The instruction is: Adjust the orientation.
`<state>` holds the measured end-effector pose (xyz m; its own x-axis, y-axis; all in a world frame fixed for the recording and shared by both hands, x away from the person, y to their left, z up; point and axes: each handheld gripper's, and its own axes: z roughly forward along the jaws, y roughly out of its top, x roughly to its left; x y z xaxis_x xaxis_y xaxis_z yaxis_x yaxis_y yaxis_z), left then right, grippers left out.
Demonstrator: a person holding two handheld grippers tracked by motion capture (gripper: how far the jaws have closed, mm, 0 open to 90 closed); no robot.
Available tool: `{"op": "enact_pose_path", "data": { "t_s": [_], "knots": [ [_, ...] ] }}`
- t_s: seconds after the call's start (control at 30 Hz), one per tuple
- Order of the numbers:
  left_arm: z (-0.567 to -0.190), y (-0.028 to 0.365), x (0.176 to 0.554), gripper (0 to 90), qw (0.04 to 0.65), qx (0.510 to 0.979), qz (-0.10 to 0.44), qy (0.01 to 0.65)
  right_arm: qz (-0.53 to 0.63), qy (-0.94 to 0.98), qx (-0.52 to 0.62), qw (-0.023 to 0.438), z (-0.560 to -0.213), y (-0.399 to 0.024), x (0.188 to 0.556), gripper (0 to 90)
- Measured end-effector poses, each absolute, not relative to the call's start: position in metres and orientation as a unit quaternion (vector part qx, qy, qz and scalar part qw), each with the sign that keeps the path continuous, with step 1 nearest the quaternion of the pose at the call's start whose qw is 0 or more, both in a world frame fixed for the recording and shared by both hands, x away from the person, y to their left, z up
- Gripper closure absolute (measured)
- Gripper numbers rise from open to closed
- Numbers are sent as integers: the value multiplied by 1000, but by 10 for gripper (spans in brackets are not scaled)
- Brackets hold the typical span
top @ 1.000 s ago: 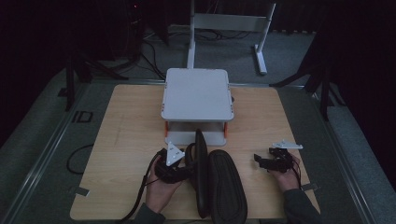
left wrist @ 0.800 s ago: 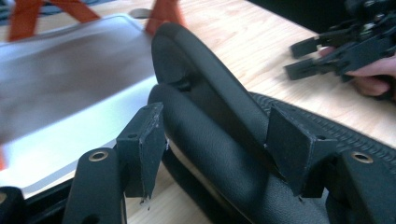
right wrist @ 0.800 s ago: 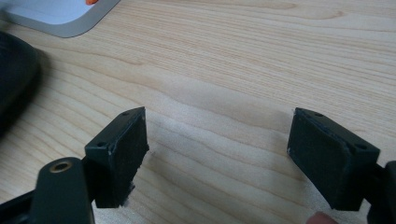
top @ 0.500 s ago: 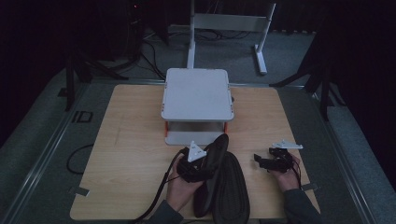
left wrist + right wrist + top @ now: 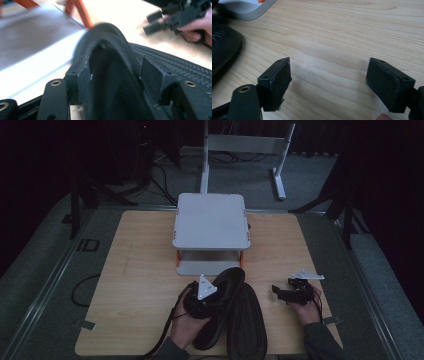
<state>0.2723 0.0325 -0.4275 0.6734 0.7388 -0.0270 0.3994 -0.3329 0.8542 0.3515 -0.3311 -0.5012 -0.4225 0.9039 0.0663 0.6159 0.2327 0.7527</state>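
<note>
Blurred grey rack (image 5: 30, 32), edge-cropped slipper (image 5: 222, 47)

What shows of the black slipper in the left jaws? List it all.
The black slipper looks like matte rubber or foam with a rounded end. The left gripper, whose jaws have just been closing, grips it across its width. It is tilted, one end toward the white rack. It seems to rest against the second slipper, whose ribbed tread shows, on the table.

High view overhead, facing forward-down on table (image 5: 140, 270); gripper views close, low; all share shelf (image 5: 212, 220).
</note>
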Motion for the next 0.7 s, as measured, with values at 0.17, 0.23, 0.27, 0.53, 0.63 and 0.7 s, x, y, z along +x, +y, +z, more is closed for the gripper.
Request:
{"op": "enact_pose_path", "data": {
  "t_s": [0.17,0.23,0.27,0.53,0.63,0.7],
  "knots": [
    [-434,48,283,406,434,791,200,382,365,760,500,197,-501,-331,352,198],
    [-441,49,287,405,425,795,197,385,366,760,500,197,-501,-331,352,198],
    [-444,48,288,404,421,799,194,383,366,760,500,197,-501,-331,352,198],
    [-467,40,298,516,387,809,183,403,366,760,500,197,-501,-331,352,198],
    [-468,42,300,610,393,804,176,411,366,760,500,197,-501,-331,352,198],
    [-467,42,299,693,394,803,181,410,366,760,500,197,-501,-331,352,198]
  ]
}}
